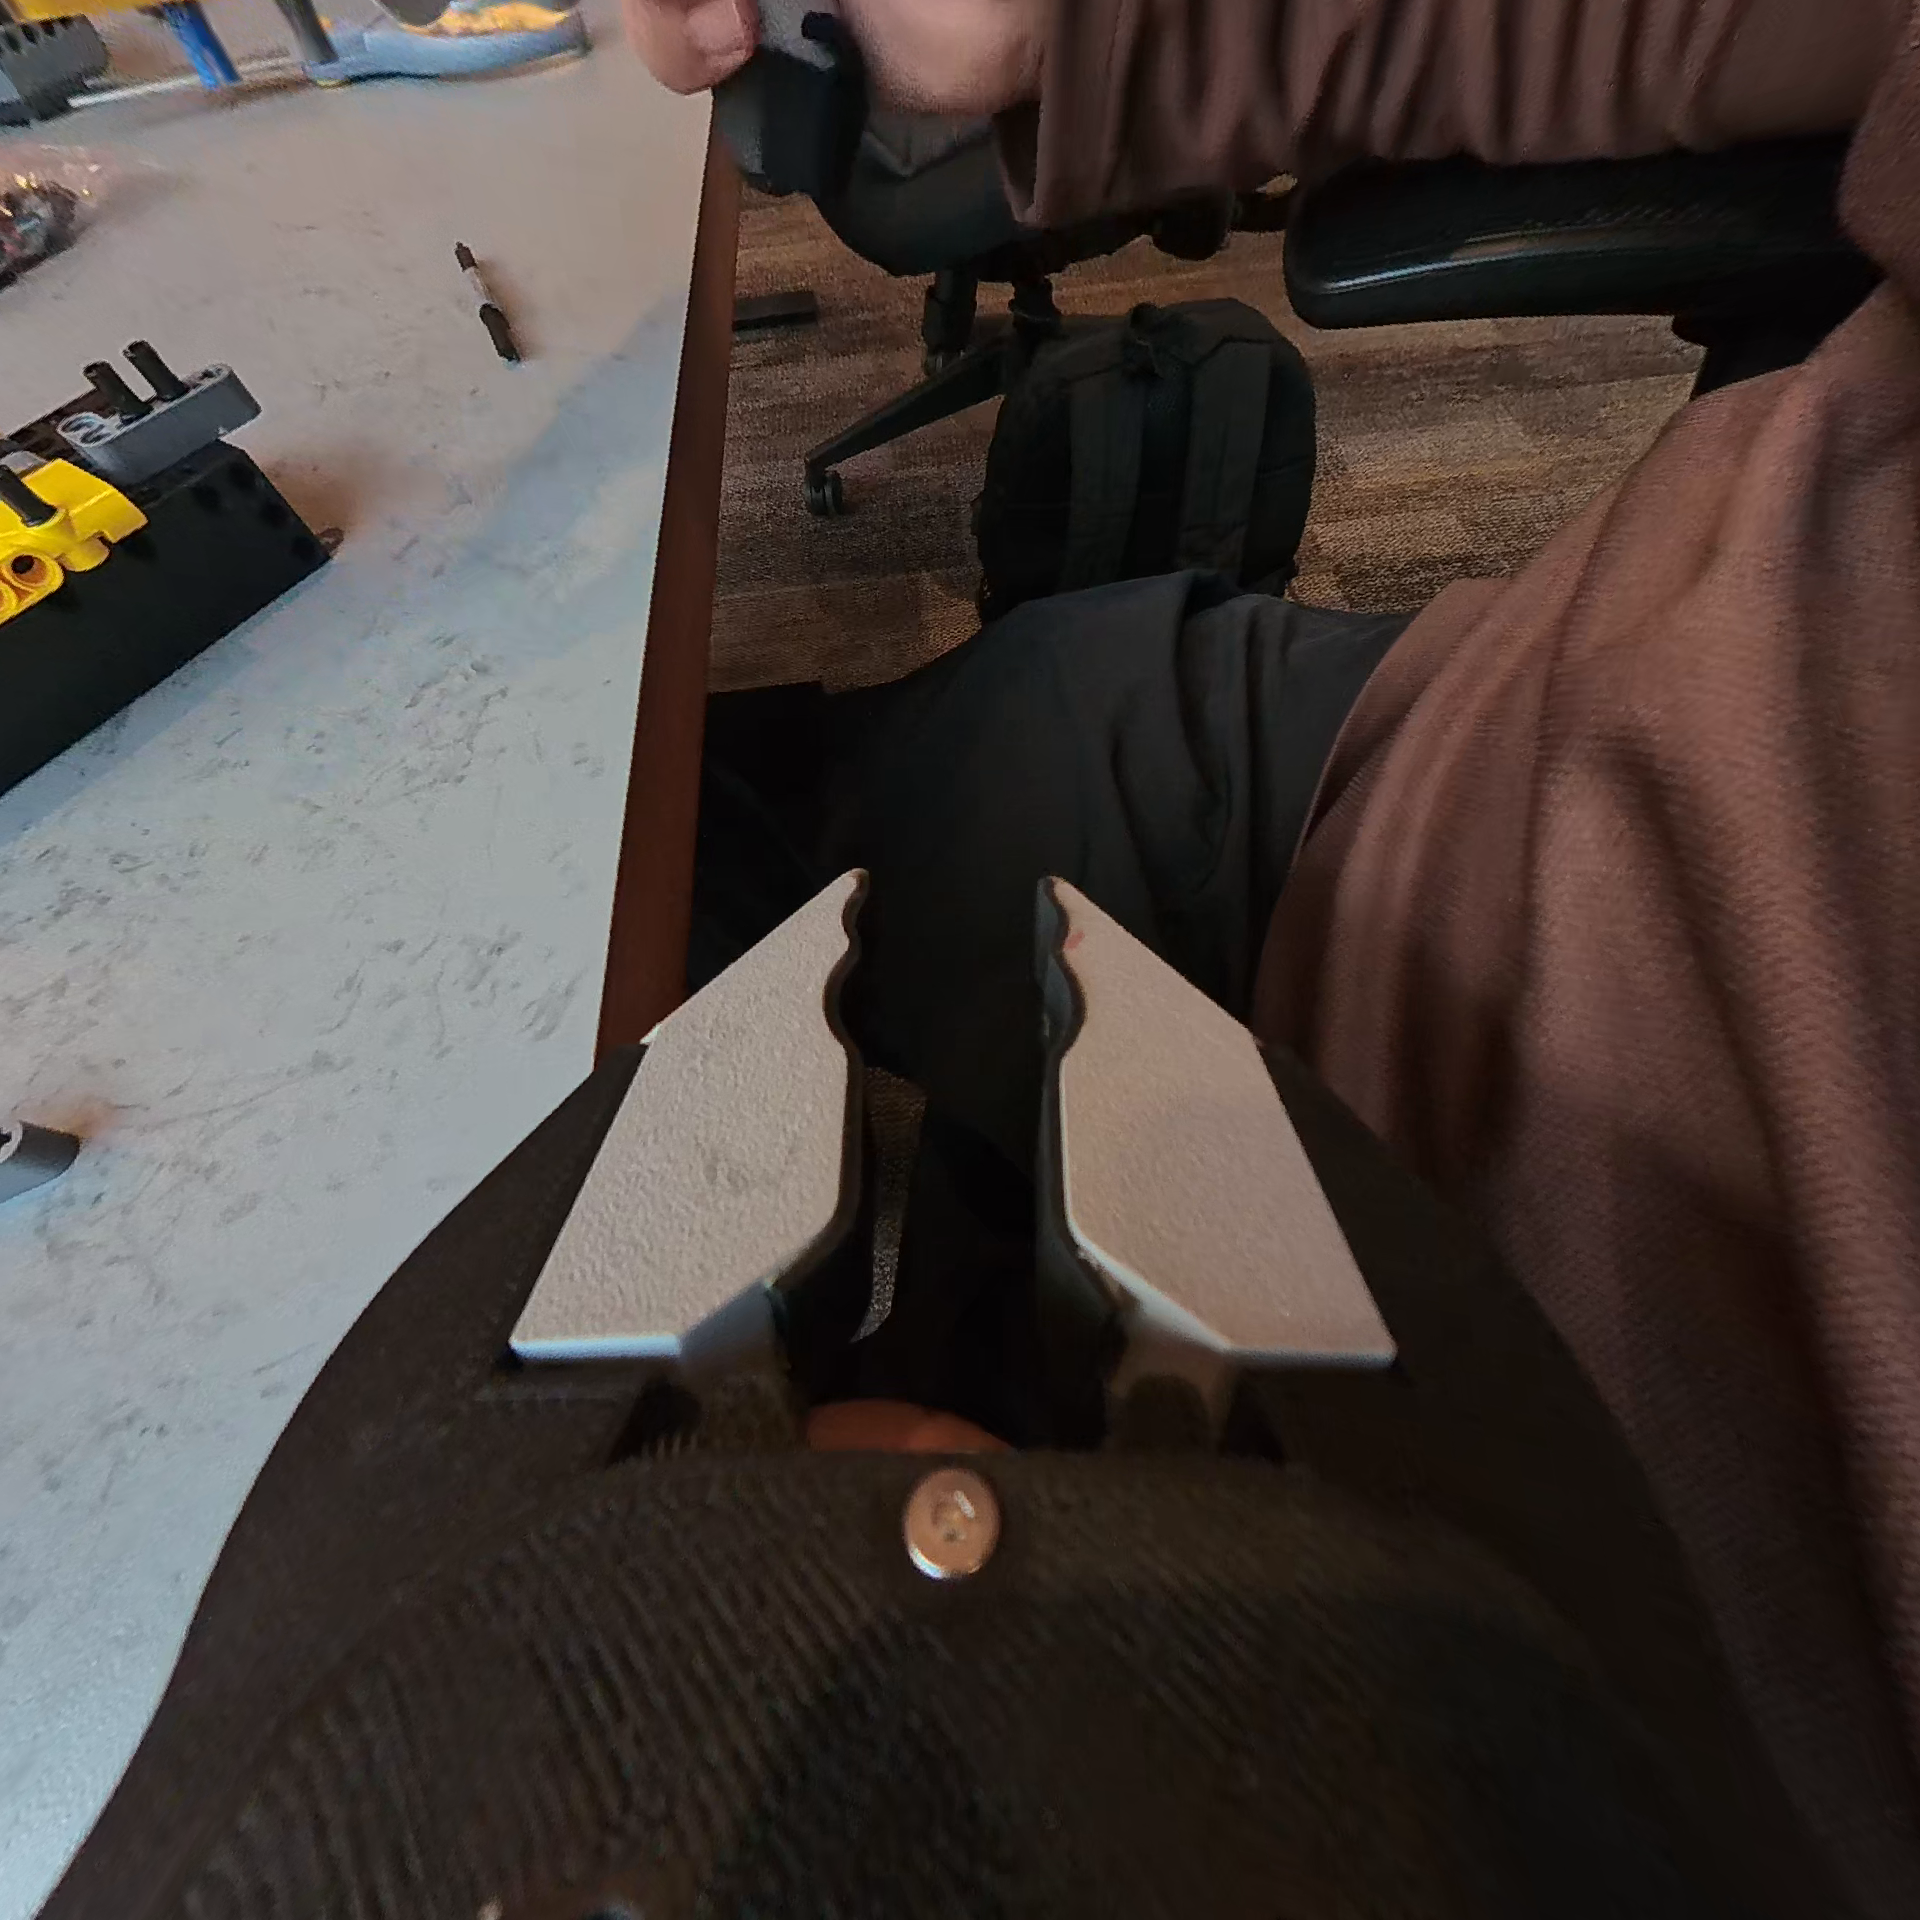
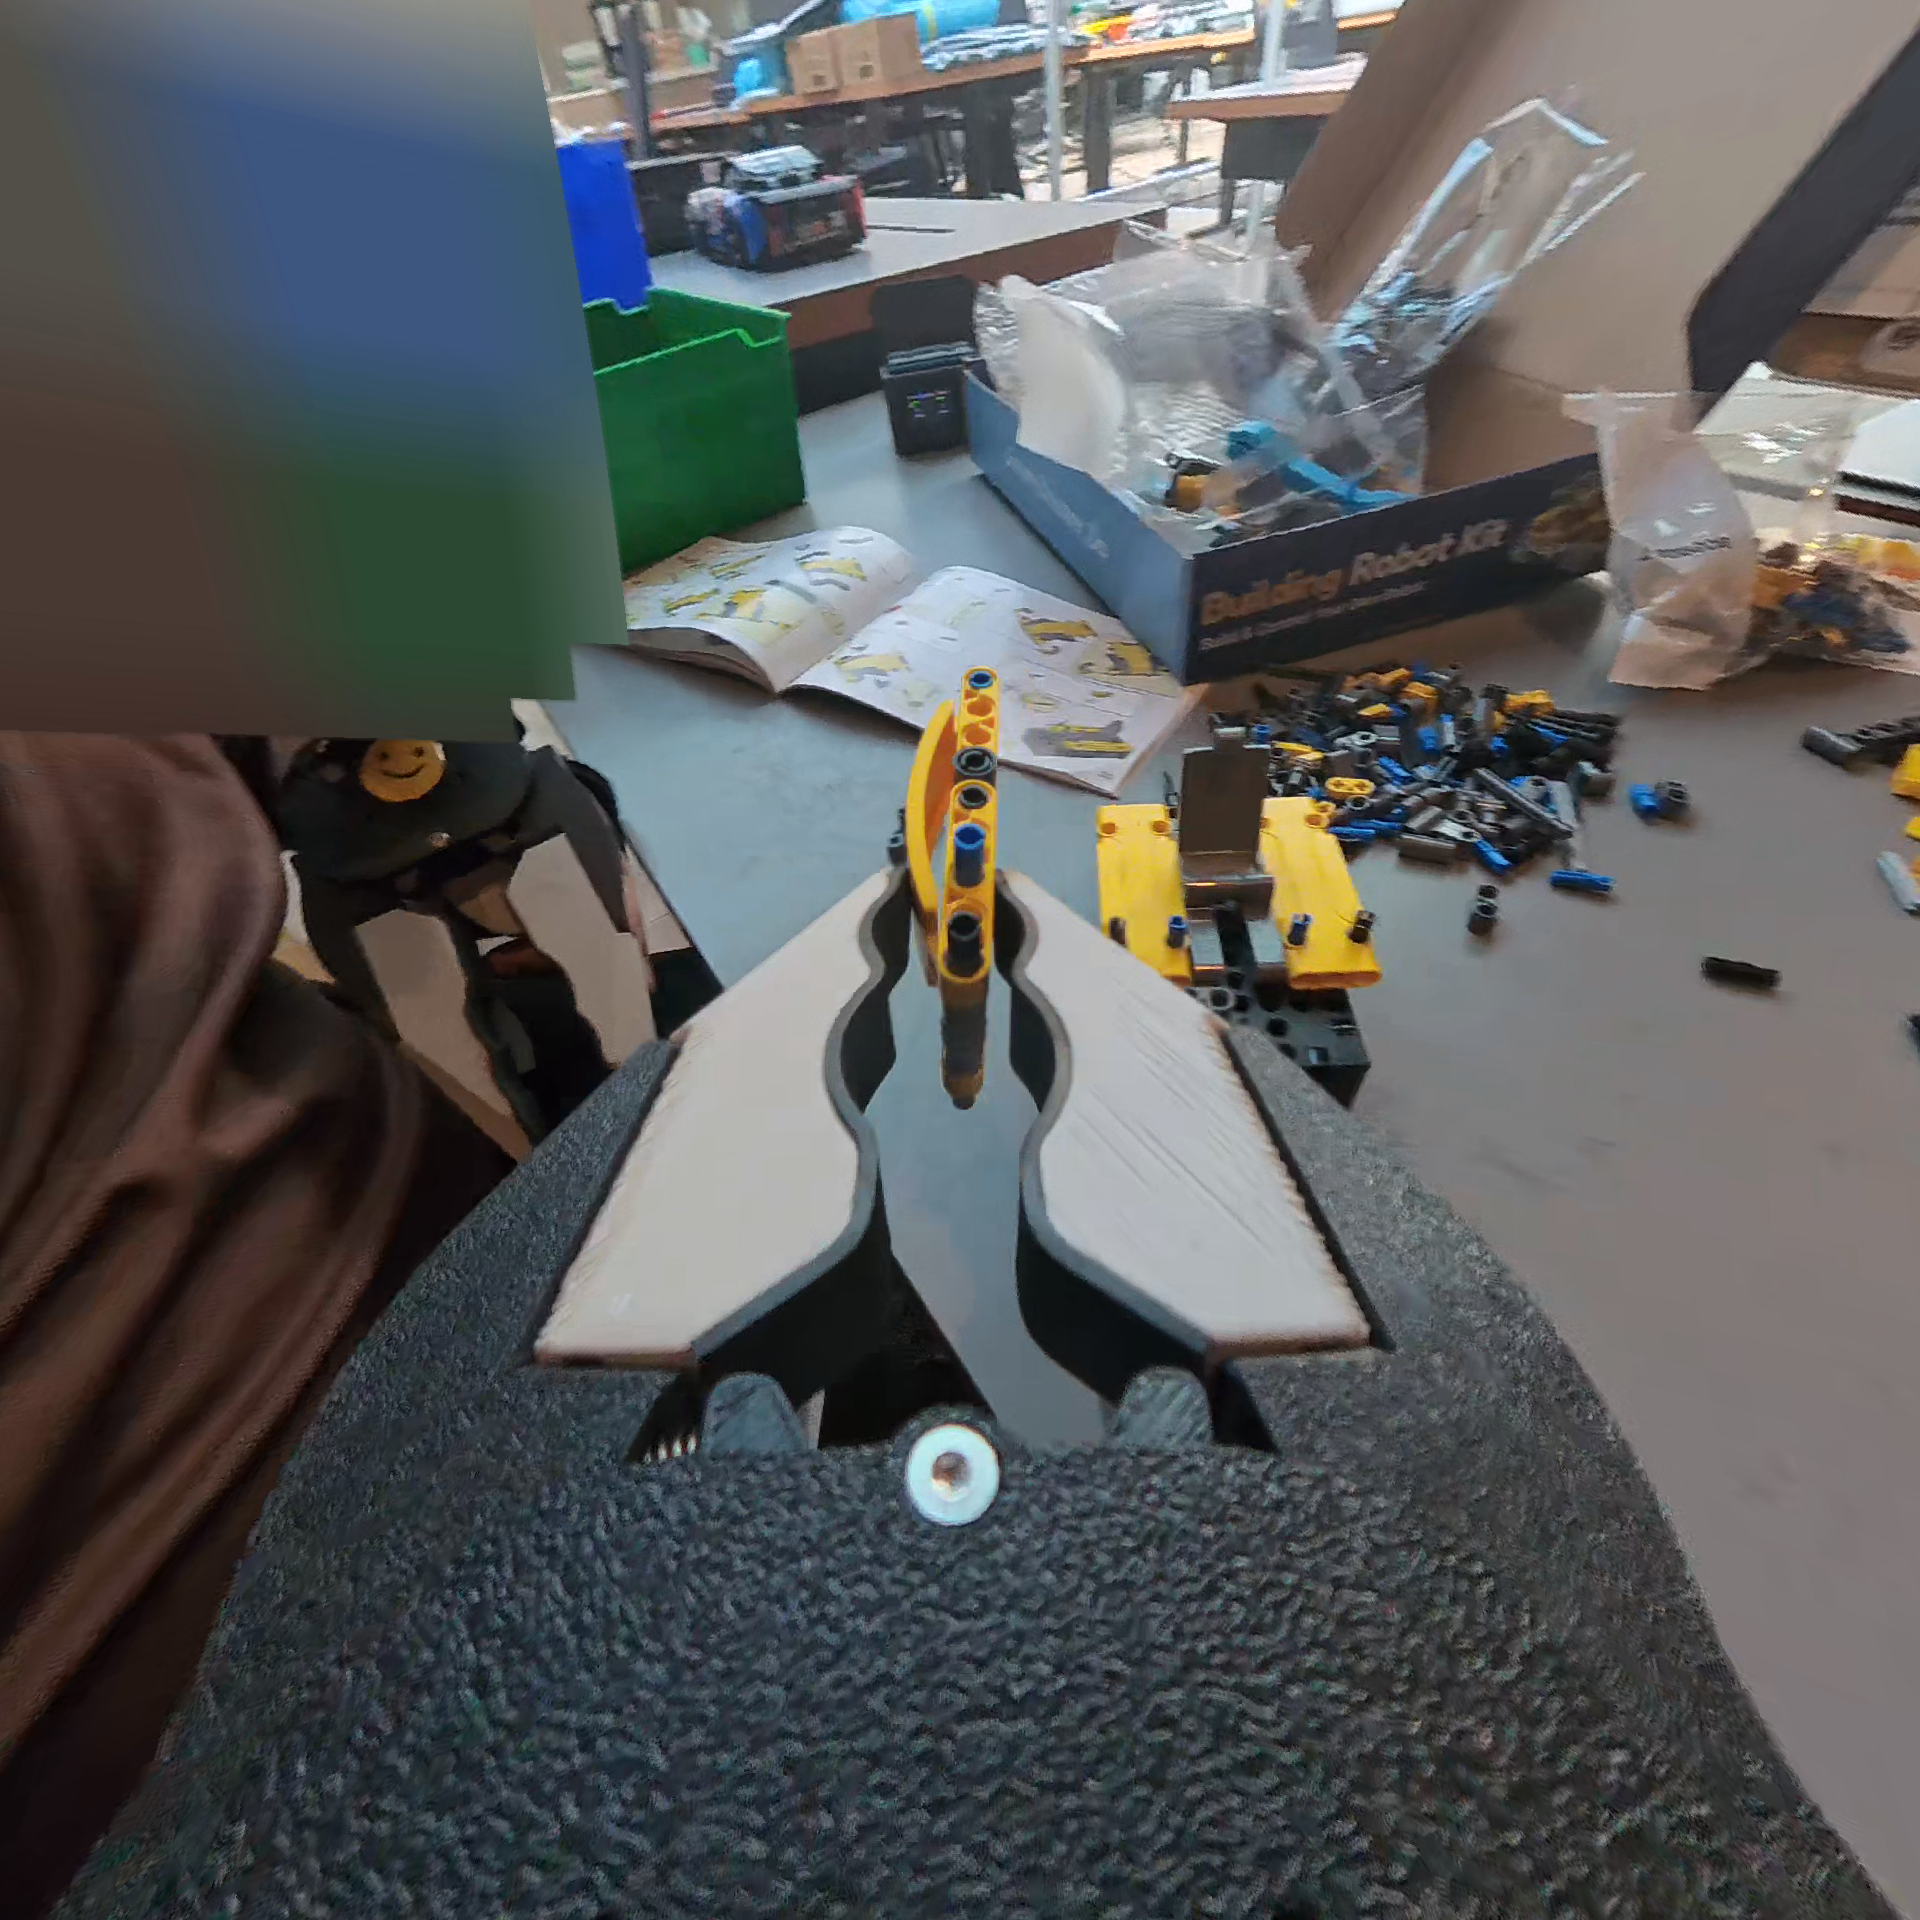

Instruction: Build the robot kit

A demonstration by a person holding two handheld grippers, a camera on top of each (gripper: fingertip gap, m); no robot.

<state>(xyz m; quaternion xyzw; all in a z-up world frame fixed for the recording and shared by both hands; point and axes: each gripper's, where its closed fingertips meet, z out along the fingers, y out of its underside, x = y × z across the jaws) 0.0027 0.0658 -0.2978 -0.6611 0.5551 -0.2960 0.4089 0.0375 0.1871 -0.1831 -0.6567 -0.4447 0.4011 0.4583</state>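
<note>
Broadly, the counter (image 2: 727, 790) fills the middle of the right wrist view, and its pale top with a brown edge takes the left half of the left wrist view. Across the upper right of the right view stands an open kit box (image 2: 1351, 582) with clear bags (image 2: 1195, 353) in it, a green bin (image 2: 696, 436) to its left, and an open booklet (image 2: 883, 634) lying just in front of them. Right of centre lies a loose heap of small parts (image 2: 1455, 769), and close before it a black-and-yellow assembly (image 2: 1236, 904) with a grey piece upright in its middle.

The right gripper (image 2: 948, 894) sits at centre frame, its jaws clamped on a yellow beam (image 2: 971, 831) that stands upright out of the tips, black and blue pins in its holes, with a curved yellow panel on its left side. The beam is held above the counter, left of the assembly and apart from it.

The left gripper (image 1: 951, 894) points past the counter edge toward the floor, a dark trouser leg and a black backpack (image 1: 1143, 447); its jaws stand apart with nothing between them. A brown sleeve fills the right side of that view. The assembly shows at its left edge, with a small dark axle (image 1: 488, 303) lying alone in the upper left.
</note>
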